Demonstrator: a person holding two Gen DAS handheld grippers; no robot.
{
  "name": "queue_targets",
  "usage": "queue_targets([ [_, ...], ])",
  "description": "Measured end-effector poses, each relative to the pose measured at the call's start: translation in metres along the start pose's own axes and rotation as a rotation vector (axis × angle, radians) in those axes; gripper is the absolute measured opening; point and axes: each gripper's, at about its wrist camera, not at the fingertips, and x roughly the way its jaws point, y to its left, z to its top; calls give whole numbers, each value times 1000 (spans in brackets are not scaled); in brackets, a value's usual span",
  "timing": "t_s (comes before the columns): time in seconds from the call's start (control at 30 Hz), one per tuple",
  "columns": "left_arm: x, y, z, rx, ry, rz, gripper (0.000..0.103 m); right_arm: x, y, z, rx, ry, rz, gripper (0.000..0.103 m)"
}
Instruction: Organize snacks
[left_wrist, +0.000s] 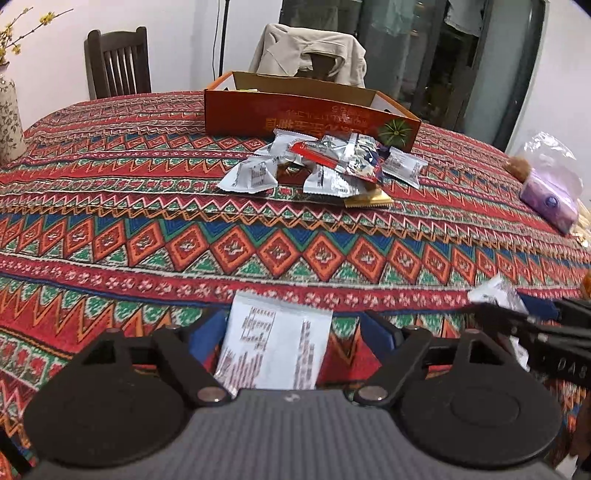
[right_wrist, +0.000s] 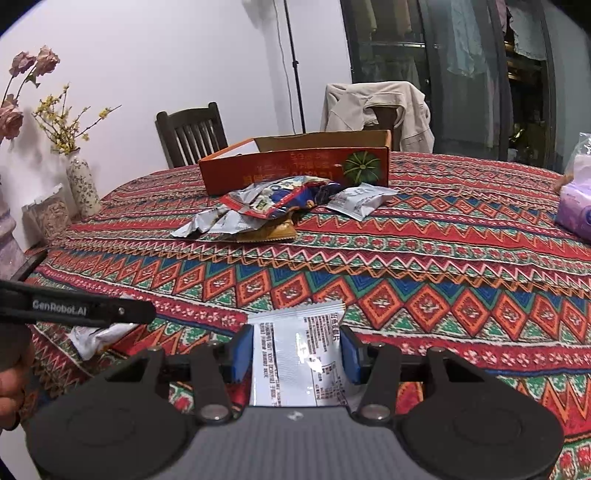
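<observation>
My left gripper (left_wrist: 293, 328) is spread around a white foil snack packet (left_wrist: 275, 347); my right gripper (right_wrist: 296, 349) pinches another white printed sachet (right_wrist: 297, 362), both held low over the table.

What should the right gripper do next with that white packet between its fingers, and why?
Probably carry the white packet forward and release it over the orange box. The right gripper seems shut on it, the box stands open-topped behind the snack pile, and the way looks unobstructed.

Tablecloth (left_wrist: 147, 229) w/ box (left_wrist: 295, 114), snack pile (left_wrist: 325, 162), vase (right_wrist: 82, 184).
</observation>
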Motion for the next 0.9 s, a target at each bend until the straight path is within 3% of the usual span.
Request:
queue_targets([
  [0.1, -8, 2, -9, 46, 3, -3, 82, 0, -3, -2, 2, 8, -11, 48],
  [0.13, -10, 1, -11, 70, 0, 1, 76, 1, -4, -2, 3, 8, -12, 48],
  [0.17, -12, -1, -14, 106, -10, 18, 58, 2, -5, -2, 5, 6, -12, 48],
  [0.2, -14, -4, -16, 141, -24, 40, 50, 3, -4, -1, 2, 6, -13, 48],
  [0.27, -17, -1, -14, 139, -21, 12, 42, 6, -2, 1, -12, 11, -18, 48],
  [0.47, -30, 14, 11, 90, -98, -39, 39, 8, 0, 11, -8, 5, 12, 46],
  [0.63, -21, 32, 81, 80, -174, -122, 39, 4, -6, 55, 13, -80, 72, 46],
  [0.73, 3, 41, 143, 80, -189, -165, 39, 17, -15, 106, 18, -134, 123, 46],
  [0.9, 88, 46, 251, 14, -108, -191, 39, 105, -36, 215, 61, -107, 186, 46],
])
